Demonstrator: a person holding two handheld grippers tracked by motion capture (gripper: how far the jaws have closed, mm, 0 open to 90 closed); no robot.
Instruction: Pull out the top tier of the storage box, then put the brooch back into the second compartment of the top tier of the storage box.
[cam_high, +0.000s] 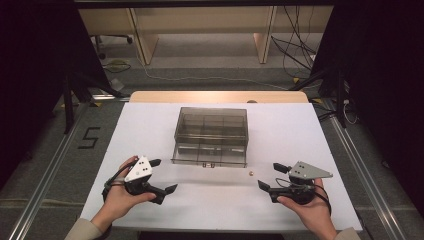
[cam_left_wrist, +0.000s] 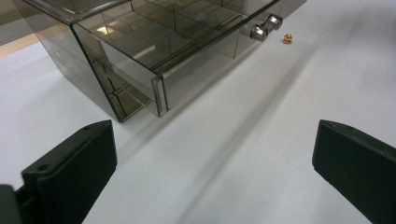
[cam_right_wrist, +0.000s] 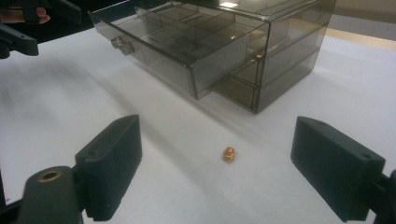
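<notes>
So far we have the drawer (cam_high: 209, 155) of the box (cam_high: 211, 125) pulled out, yet the brass nut (cam_right_wrist: 228, 154) lies on the counter (cam_high: 150, 125) just beside it (probably headed inside). Left gripper (cam_high: 162, 176) and right gripper (cam_high: 270, 176) spread their fingers wide, empty.

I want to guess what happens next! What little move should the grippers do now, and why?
Probably the right gripper should ease forward and down over the small brass nut. Its jaws are open, the nut lies loose on the white table between them, and the smoky clear plastic drawer box has its drawer pulled out.
</notes>
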